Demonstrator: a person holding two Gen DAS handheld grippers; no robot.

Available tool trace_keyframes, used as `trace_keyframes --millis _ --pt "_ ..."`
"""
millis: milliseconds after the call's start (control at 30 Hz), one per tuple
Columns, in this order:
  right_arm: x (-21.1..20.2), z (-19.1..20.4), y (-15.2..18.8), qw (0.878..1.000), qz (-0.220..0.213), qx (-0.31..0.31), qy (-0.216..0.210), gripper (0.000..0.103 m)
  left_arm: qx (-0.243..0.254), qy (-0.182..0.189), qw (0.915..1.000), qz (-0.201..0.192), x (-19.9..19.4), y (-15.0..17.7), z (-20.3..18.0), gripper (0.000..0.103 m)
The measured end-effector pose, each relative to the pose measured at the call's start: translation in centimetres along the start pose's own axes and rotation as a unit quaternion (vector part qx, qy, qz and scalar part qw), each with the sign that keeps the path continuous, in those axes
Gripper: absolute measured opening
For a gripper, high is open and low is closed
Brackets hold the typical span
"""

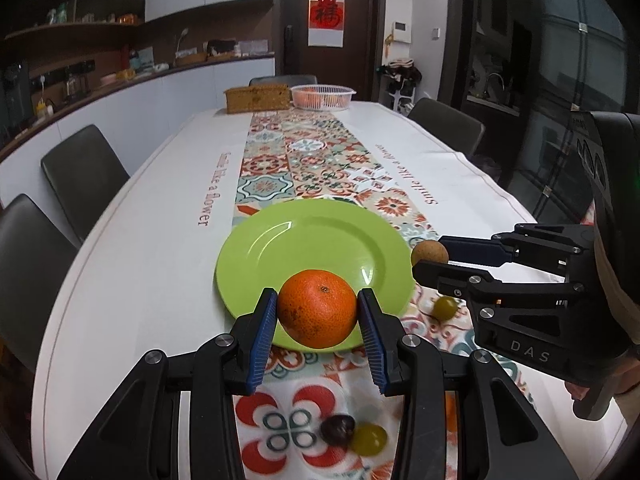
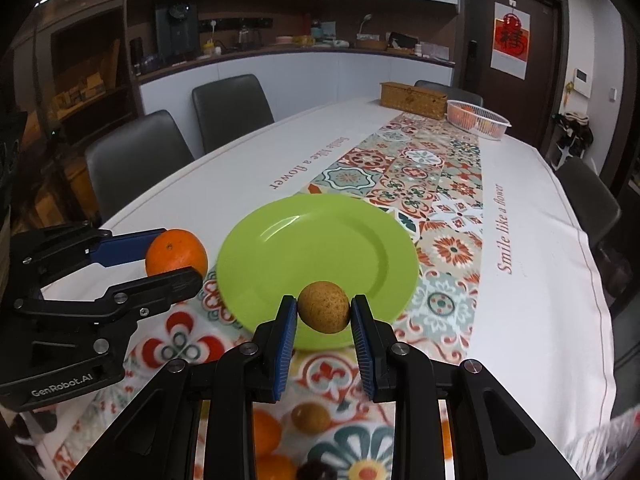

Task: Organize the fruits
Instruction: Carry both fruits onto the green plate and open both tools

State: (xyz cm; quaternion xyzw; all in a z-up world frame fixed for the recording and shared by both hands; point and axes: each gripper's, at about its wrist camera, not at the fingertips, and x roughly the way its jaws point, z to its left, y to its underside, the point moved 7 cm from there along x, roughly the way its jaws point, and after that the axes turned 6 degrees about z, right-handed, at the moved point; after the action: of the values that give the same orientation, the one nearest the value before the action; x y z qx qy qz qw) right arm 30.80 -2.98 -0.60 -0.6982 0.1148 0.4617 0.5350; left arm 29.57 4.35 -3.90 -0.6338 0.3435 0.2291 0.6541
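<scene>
An orange tangerine [image 1: 317,308] sits between the blue pads of my left gripper [image 1: 317,309], which is shut on it above the near rim of the green plate [image 1: 308,240]. My right gripper [image 2: 324,309] is shut on a small brown round fruit [image 2: 324,306], held over the plate's [image 2: 320,240] near edge. Each gripper shows in the other's view: the right one [image 1: 430,259] with its brown fruit [image 1: 429,254] at the plate's right, the left one [image 2: 176,258] with the tangerine [image 2: 176,254] at the plate's left.
Loose fruit lies on the patterned runner near me: a dark grape [image 1: 338,429], green grapes [image 1: 368,438] [image 1: 445,307], oranges [image 2: 266,428] and another brown fruit [image 2: 310,417]. A white basket [image 1: 322,97] and a woven box [image 1: 257,98] stand at the far end. Chairs ring the table.
</scene>
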Motion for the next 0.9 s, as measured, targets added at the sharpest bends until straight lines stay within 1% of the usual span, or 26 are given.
trace_keyframes --millis 167,400,533,800,833,900 --pt "3.3 -0.4 -0.9 1.000 0.030 0.001 -0.006 0.029 -0.013 0.006 0.9994 0.033 3.4 -0.5 1.4 0.040" --pt "7.4 -1.3 -1.1 0.998 0.068 0.011 -0.007 0.029 -0.020 0.016 0.9971 0.072 7.3 -0.8 2.7 0.040" --pt "9.0 -1.8 -1.1 0.996 0.082 0.019 -0.009 0.029 -0.022 0.020 0.9961 0.083 8.3 -0.7 2.9 0.040" --pt "10.0 -2.1 -1.1 0.996 0.088 0.023 -0.012 0.029 -0.018 0.016 0.9953 0.094 9.6 -0.6 2.9 0.041" --pt "10.0 -2.1 -1.2 0.996 0.087 0.023 -0.013 0.029 -0.017 0.013 0.9954 0.094 9.6 -0.6 2.9 0.041" --pt "9.8 -2.2 -1.2 0.996 0.085 0.022 -0.004 0.030 -0.017 0.006 0.9961 0.087 9.3 -0.8 3.1 0.048"
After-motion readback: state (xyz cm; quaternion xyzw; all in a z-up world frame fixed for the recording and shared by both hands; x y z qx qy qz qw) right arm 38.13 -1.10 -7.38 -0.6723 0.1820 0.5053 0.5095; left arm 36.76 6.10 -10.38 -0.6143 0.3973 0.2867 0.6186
